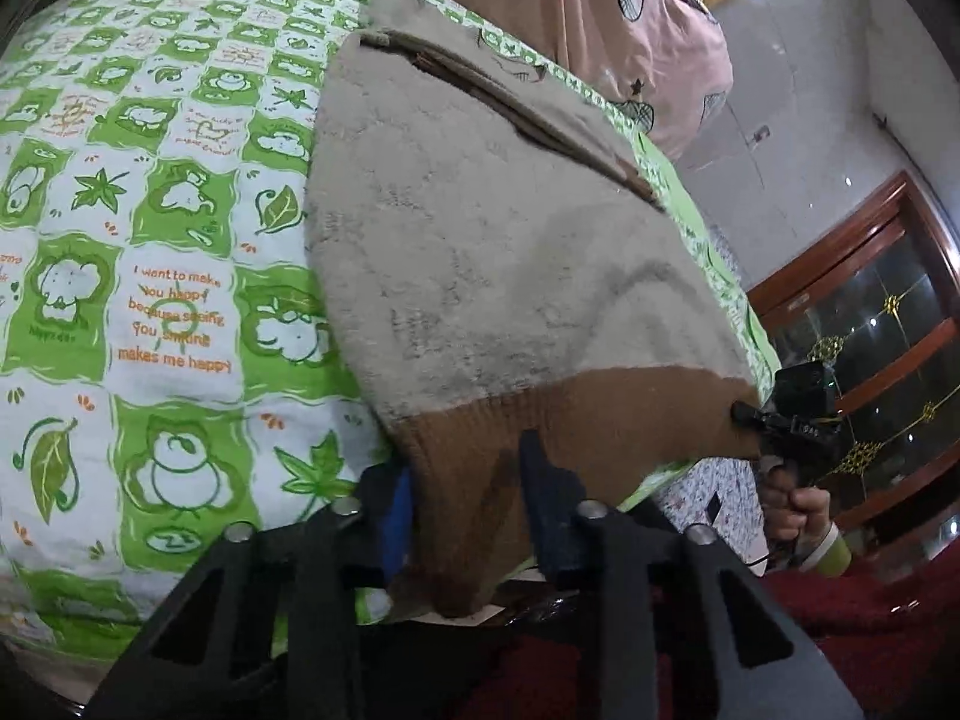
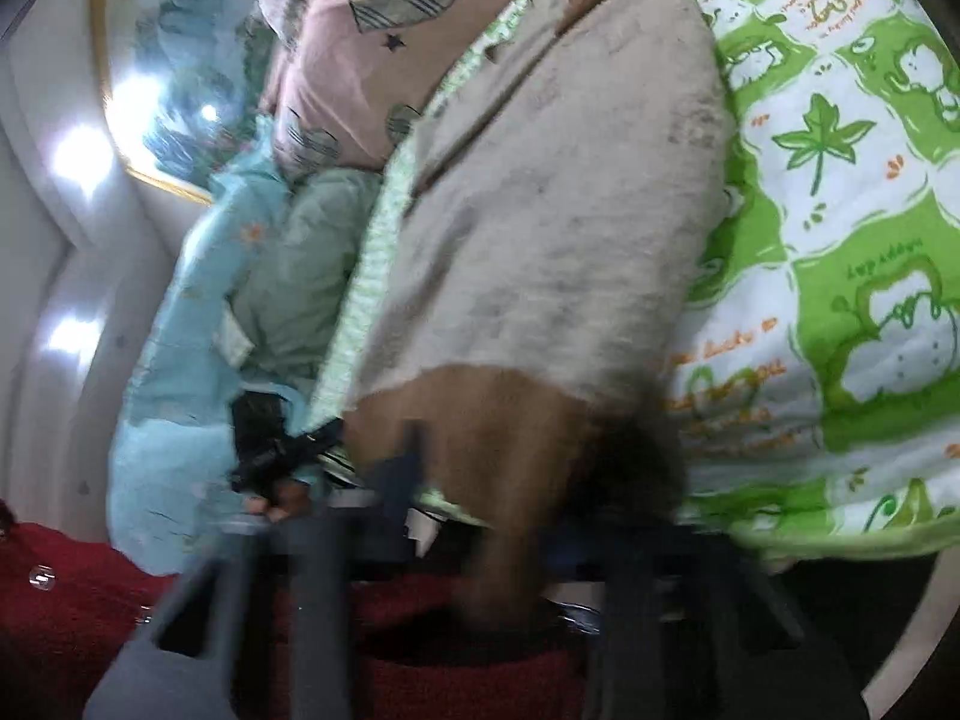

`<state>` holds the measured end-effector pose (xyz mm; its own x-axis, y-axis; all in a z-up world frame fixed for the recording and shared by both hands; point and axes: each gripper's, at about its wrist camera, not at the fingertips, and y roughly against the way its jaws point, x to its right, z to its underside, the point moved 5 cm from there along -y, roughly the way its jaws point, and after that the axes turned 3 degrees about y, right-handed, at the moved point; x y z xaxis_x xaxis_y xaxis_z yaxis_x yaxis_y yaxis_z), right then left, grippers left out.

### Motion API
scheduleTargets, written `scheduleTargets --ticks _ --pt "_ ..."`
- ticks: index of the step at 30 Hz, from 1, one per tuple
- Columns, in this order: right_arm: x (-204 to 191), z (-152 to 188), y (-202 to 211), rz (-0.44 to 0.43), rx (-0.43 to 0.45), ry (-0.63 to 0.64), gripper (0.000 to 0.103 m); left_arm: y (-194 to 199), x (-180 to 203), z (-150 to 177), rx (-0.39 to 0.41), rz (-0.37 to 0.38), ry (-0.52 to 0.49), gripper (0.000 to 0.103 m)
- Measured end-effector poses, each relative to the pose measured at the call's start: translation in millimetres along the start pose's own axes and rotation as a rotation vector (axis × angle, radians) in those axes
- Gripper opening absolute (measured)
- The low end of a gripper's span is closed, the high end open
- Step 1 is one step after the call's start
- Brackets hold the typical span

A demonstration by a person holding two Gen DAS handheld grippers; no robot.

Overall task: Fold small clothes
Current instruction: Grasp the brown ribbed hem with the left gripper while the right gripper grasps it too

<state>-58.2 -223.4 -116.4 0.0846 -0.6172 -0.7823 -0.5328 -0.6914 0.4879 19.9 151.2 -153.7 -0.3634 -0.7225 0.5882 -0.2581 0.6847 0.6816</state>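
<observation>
A small grey fleece garment (image 1: 480,252) with a brown knit hem (image 1: 540,420) lies stretched over the green-and-white bedsheet (image 1: 150,240). My left gripper (image 1: 468,480) is shut on one corner of the brown hem. My right gripper (image 1: 744,414) shows at the far right of the left wrist view, pinching the other hem corner. In the blurred right wrist view the garment (image 2: 540,210) runs away from my right gripper (image 2: 528,468), whose jaws hold the brown hem (image 2: 480,420); the left gripper (image 2: 300,438) shows at the hem's left corner.
A pink quilt (image 1: 600,12) with plaid hearts lies at the bed's far end. Light-blue bedding (image 2: 198,330) hangs beside the bed. A red carpet (image 1: 870,612) covers the floor below, and a wooden glass-door cabinet (image 1: 870,330) stands beyond.
</observation>
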Motion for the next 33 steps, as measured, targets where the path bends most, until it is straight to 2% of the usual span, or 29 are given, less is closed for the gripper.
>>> scheduleTargets --ticks 1,4,6,9,13,17,21,27,29,33 --pt "-2.1 0.0 1.5 0.004 -0.002 0.014 0.01 -0.3 -1.6 -1.0 -0.002 0.001 0.003 0.017" --pt "-7.9 -1.7 10.2 0.001 0.002 0.042 0.009 -0.9 -2.2 0.8 -0.014 0.016 0.01 0.007" --pt "-12.7 -3.2 17.7 -0.023 0.018 0.047 0.009 9.1 1.0 2.0 0.024 0.0 0.001 0.007" --pt "-19.1 -4.2 39.7 -0.091 0.071 0.036 0.008 34.3 3.1 3.8 0.143 0.04 0.027 0.006" --pt "-14.2 -0.2 43.1 -0.087 0.054 0.017 0.008 31.7 -6.8 8.6 0.171 0.07 0.103 0.005" --pt "-22.9 -8.8 43.0 -0.124 0.07 0.02 0.008 41.2 3.3 -3.3 0.214 0.092 0.099 0.005" --pt "-48.8 -39.2 56.8 -0.159 0.133 0.082 0.008 64.4 28.0 -39.7 0.308 0.116 0.053 0.005" --pt "-74.8 -111.1 76.2 -0.142 0.269 0.177 0.008 88.5 64.8 -134.8 0.484 0.15 -0.013 0.005" --pt "-76.8 -145.0 78.3 -0.118 0.323 0.195 0.008 85.3 73.2 -167.6 0.514 0.145 -0.026 0.005" --pt "-69.3 -206.3 68.8 -0.012 0.352 0.241 0.008 59.5 76.8 -239.9 0.535 0.086 -0.028 0.005"
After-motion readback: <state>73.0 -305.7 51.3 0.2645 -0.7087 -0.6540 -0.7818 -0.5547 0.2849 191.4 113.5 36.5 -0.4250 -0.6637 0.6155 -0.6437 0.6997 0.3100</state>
